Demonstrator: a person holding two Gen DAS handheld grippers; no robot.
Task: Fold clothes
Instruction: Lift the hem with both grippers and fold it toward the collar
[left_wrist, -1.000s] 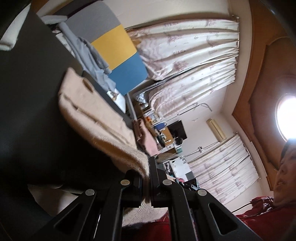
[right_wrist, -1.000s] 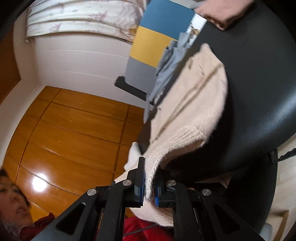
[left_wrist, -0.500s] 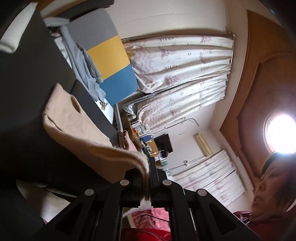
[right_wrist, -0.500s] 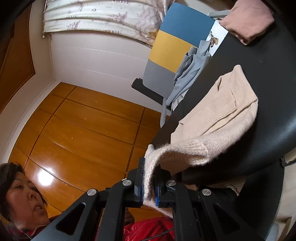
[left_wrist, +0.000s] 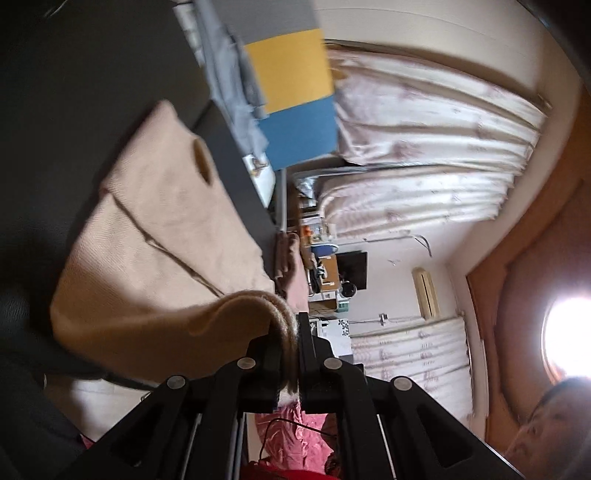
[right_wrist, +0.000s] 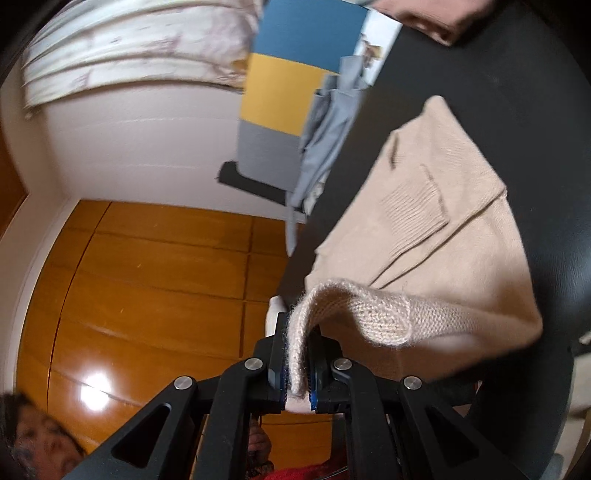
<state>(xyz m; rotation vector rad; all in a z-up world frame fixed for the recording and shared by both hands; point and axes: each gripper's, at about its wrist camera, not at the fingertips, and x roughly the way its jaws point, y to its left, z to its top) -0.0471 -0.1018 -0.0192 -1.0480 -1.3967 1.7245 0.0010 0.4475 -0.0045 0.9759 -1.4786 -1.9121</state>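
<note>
Item 1. My left gripper (left_wrist: 291, 354): jaws together, clamped on one near edge of the beige knit sweater (left_wrist: 173, 236). The wool bunches thickly between the pads and curls over the top of them.

Item 2. My right gripper (right_wrist: 299, 369): jaws together on the other near edge of the same sweater (right_wrist: 436, 236), pinching the ribbed hem; a loose flap of knit hangs just beside the pads.

Item 3. The sweater itself: most of it lies flat on the black table (left_wrist: 74, 92), collar end far from me, one sleeve laid across the body. The near part is lifted off the surface and arches up to both grips.

Item 4. Surroundings: a grey garment (right_wrist: 325, 140) draped at the far table edge, beside a grey, yellow and blue panel (right_wrist: 284, 92); a pinkish folded cloth (right_wrist: 432, 22) at the far corner. Both are apart from the sweater.

Item 5. Hazards, my judgement:
- Uneven carry: if one hand leads the other, the fold line will skew and the hem will land crooked.
- Slip: the fuzzy knit is soft and stretchy; a hard pull could drag it out of the pads or distort the hem.
- Drag: pulling rather than lifting may slide the flat part and undo the folded sleeve.
- Overshoot: too long a carry may push the hem past the collar, towards the grey garment.
</note>
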